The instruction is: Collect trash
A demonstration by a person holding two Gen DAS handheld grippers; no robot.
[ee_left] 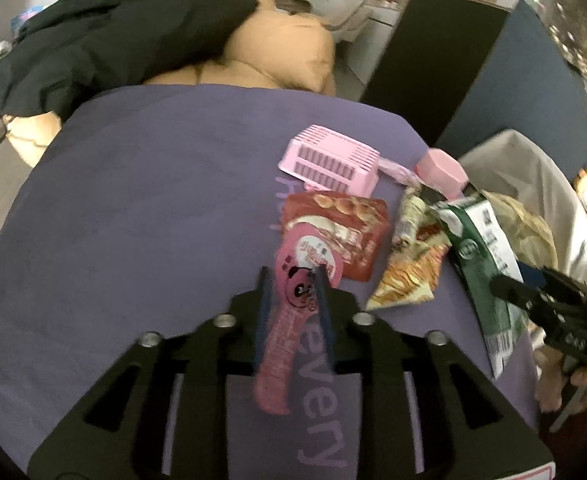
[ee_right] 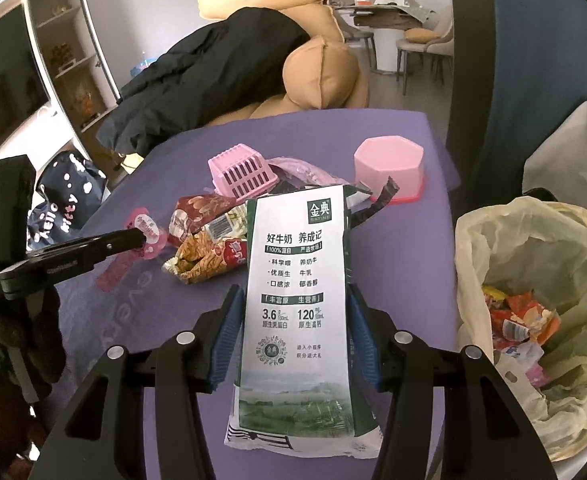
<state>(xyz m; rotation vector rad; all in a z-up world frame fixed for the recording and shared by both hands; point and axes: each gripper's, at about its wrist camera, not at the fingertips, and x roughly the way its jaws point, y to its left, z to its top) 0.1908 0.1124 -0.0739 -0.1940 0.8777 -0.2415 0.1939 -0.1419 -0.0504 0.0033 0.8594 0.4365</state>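
The purple-covered table (ee_right: 153,168) fills both views, with a tan sofa (ee_right: 321,68) and a dark coat (ee_right: 213,76) behind it. At the table's right edge sits the lined trash bin (ee_right: 473,248), wrappers already in it. The right claw (ee_right: 291,300) has the flattened green-and-white milk carton (ee_right: 297,280) between its blue pads, jaws set wide against the carton's sides, just beside the bin. Mid-table lies a heap of snack wrappers (ee_right: 205,248), behind them a pink slatted basket (ee_right: 241,172) and a pink cup (ee_right: 389,164) upside down. The left claw (ee_left: 293,276) straddles a pink wrapper (ee_left: 289,316) with a panda on it, jaws fairly narrow; whether the pads actually press on it, I cannot tell.
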